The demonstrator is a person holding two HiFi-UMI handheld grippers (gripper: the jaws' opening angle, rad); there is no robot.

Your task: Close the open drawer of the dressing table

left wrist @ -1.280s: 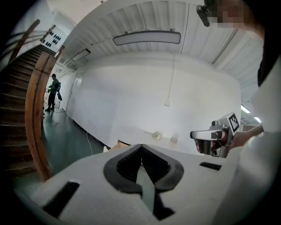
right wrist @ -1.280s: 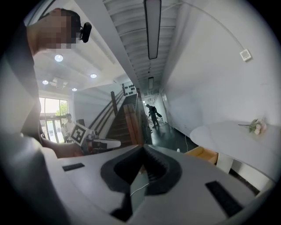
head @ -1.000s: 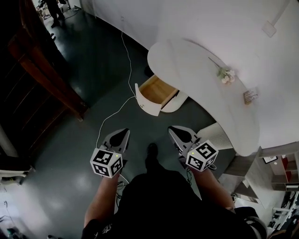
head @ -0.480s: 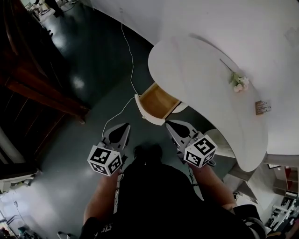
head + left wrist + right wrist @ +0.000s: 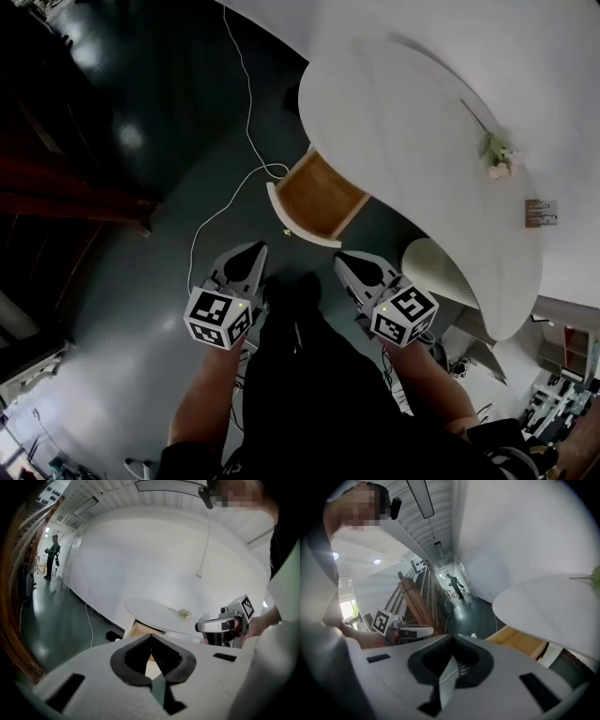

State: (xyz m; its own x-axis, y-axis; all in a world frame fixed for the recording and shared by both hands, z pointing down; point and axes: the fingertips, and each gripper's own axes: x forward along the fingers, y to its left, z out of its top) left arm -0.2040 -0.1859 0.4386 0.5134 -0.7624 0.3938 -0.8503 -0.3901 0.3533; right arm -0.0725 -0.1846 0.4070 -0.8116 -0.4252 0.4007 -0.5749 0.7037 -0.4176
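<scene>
Dark green floor [image 5: 122, 281] fills most of the head view, with a thin white cable [image 5: 246, 94] lying across it; a white dressing table [image 5: 403, 122] with a rounded top stands by the white wall; a little flower [image 5: 497, 155] lies on the table, far from the edge where the work is.

Under the near edge of the table the drawer [image 5: 323, 192] sticks out, open; its inside is bare wood (nothing in it that I can see) and its white front [image 5: 300, 225] faces the person.

Both the left gripper [image 5: 251, 253] and the right gripper [image 5: 347, 261] are held low, side by side, pointing at that front; they are near it but not touching it. Left fingers [image 5: 127, 660] are clenched tip to tip with nothing between them; right fingers [image 5: 426, 662] are the same, clenched and empty.

I think they are kept closed because a drawer only needs a push, not a grab; closed tips make one firm nose to press with. Pushing near the middle of the front should send the drawer in straight; a push at one corner might make it go crooked and stick. No push has begun yet.
</scene>
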